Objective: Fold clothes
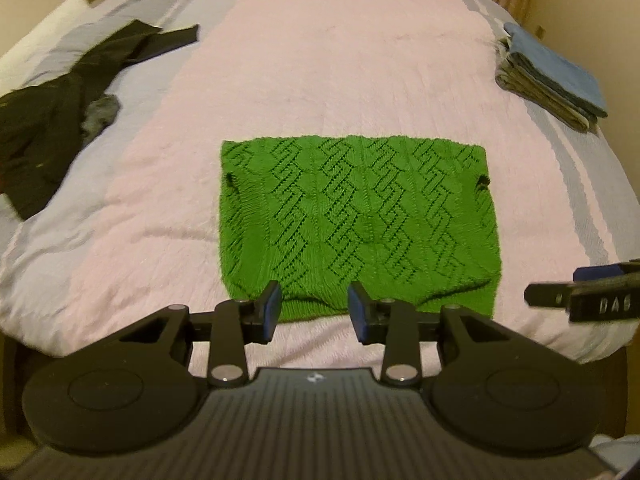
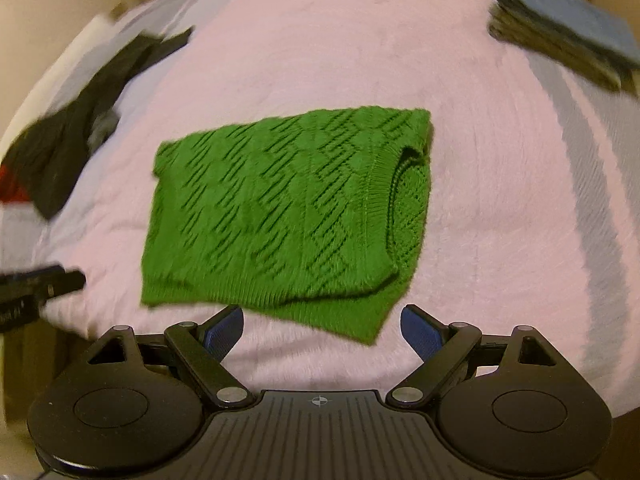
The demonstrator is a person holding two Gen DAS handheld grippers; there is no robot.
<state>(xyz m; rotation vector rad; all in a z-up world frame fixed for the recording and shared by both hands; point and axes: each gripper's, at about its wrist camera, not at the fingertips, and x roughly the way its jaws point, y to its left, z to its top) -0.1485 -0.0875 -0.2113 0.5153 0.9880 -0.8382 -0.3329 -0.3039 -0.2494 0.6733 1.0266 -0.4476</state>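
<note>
Green openwork knit sweater (image 1: 356,216), fuzzy pink blanket (image 1: 320,60)

I see a bright green sweater (image 1: 356,220) knitted in an openwork zigzag lattice, lying on a pale pink blanket (image 1: 320,60) edged with grey-lilac bands. My grippers' pads (image 2: 416,332) are blue on black arms. A black garment (image 1: 60,120) lies to one side, and a blue-topped folded stack (image 1: 552,80) to the other.
</note>
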